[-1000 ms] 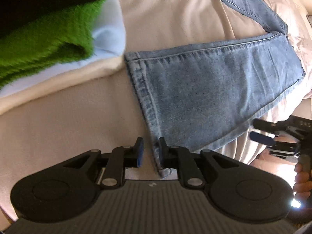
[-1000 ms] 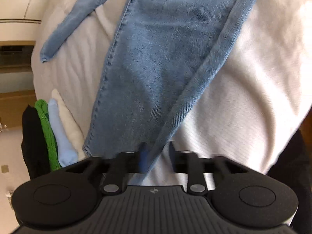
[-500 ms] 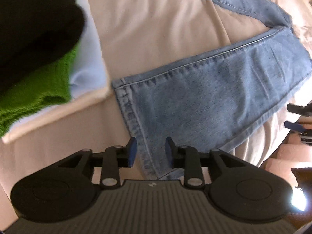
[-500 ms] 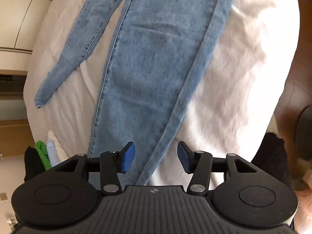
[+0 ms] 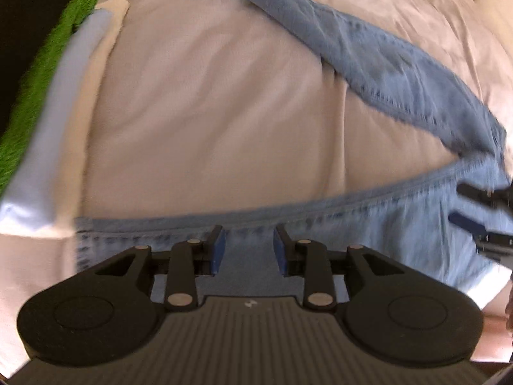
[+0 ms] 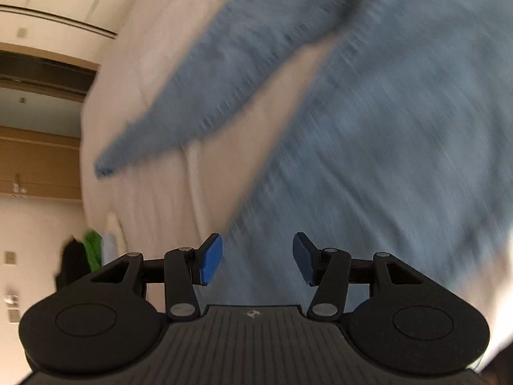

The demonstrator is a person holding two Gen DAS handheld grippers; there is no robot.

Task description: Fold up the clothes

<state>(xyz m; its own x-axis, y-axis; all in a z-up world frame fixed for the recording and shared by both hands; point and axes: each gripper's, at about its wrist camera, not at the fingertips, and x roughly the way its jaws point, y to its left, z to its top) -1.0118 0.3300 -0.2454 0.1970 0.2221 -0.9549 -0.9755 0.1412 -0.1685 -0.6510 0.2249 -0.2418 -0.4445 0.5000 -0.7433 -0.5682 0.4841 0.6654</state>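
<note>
Light blue jeans [image 5: 400, 73] lie spread on a cream bedcover [image 5: 208, 112]: one leg runs across the bottom of the left wrist view, the other slants away toward the top, and the two meet at the right. The right wrist view, heavily motion-blurred, shows the same jeans [image 6: 384, 128] filling most of the frame, the far leg tapering to its hem at left. Left gripper [image 5: 248, 250] hangs just over the near leg beside its seamed edge; jaws opening, blue pads parted, only flat denim seen beneath the gap, nothing pinched. Right gripper [image 6: 256, 258] sits over the wide denim panel; jaws parted wider, pads clear of the cloth, nothing between them. Its blue-tipped fingers also show at the right edge of the left wrist view [image 5: 481, 211]. Stack of folded clothes [image 5: 61, 96] at left of the bedcover: black, green knit, pale blue, cream layers, its near corner just beside the near leg's hem. Wood-trimmed wall [image 6: 38, 128] beyond the bed.
</note>
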